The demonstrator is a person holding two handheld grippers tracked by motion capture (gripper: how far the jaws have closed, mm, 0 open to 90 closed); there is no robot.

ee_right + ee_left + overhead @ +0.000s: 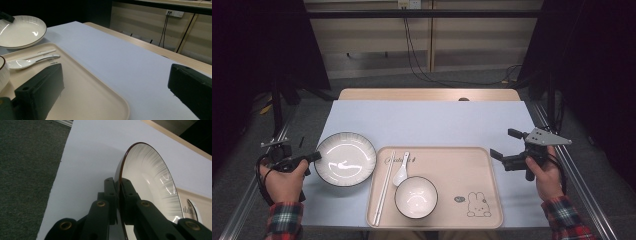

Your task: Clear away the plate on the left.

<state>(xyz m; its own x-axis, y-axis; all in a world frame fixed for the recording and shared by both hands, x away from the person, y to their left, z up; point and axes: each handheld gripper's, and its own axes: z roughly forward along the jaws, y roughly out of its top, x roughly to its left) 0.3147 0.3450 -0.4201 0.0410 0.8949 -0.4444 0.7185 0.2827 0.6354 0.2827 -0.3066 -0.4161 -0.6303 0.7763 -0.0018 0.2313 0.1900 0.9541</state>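
Note:
A white plate (345, 158) with a dark rim lies on the pale blue table cover, left of the beige tray (472, 170). My left gripper (314, 156) is shut on the plate's left rim; the left gripper view shows that rim (121, 180) pinched between the jaws of the left gripper (119, 185). On the tray lie white chopsticks (384, 186), a white spoon (401, 171) and a white bowl (415, 197). My right gripper (503, 144) hovers open just off the tray's right edge, holding nothing. The right gripper view shows the plate (21, 31), the spoon (27, 62) and the tray (95, 95).
The table cover (432, 122) lies bare behind the tray. A wooden table edge (427, 94) runs along the back. Metal rails (579, 185) flank both sides, and cables (422, 70) hang down behind the table. A rabbit drawing (477, 205) marks the tray's near right corner.

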